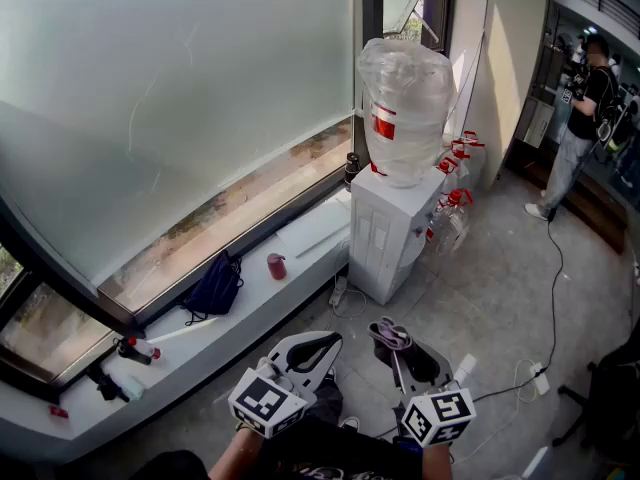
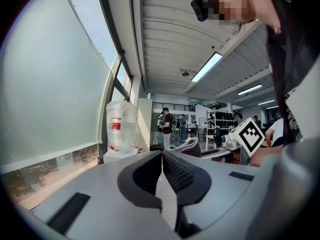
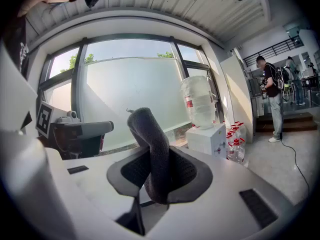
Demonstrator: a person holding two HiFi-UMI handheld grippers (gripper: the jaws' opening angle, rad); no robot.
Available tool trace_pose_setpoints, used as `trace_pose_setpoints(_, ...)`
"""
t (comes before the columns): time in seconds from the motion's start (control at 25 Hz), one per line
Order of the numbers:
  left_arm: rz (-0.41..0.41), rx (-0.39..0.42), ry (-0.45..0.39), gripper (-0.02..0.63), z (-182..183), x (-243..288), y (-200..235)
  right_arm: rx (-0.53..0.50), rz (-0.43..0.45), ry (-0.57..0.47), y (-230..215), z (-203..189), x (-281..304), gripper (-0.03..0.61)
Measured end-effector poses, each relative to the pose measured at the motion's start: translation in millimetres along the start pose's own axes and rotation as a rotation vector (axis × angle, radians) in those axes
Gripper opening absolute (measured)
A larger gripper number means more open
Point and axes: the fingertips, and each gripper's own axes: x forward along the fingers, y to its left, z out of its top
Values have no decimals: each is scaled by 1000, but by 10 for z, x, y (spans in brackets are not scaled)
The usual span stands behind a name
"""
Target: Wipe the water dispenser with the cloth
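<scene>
Right gripper (image 3: 159, 170): jaws pinched on the cloth (image 3: 150, 139). The grey fabric is clamped low between the pads, and a folded loop stands up past the tips. Left gripper (image 2: 162, 159): jaws pressed together with nothing between them, held just beside the right one at my waist.

The cloth looks soft, light and limp, and it'll flop, so my guess is to wipe with the free loop. The grip is near the middle fold and looks deep enough not to slip.

The water dispenser (image 1: 383, 236) is well ahead of me on the floor, against the window ledge (image 1: 240, 293), with neither gripper near it. It's a white cabinet, stiff and probably smooth. The big bottle (image 1: 404, 108) on top is wrapped in clear film, so it's likely top-heavy and slippery, and light strokes are safer than shoving. Spare jugs (image 1: 455, 183) sit just beside it on the far side.
</scene>
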Motion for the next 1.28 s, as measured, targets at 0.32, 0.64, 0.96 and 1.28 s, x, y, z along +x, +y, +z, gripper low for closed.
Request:
trace_pose_setpoints(0.32,-7,-9,8,20,-45,-120,-159,-2,12,-18,77,-18,-150,104)
trace_pose_setpoints(0.64,3,-8,31,20,-96,-237,-247,33,21,-9,65,-160,-217,104)
trace_pose_setpoints(0.96,32,-8,55,20,-134,-280,-123,56,44,4,93,-207,-119,104)
trace_pose_setpoints(1.28,44,-6,72,20,-211,-154,250,63,48,24,27,-226,279,104)
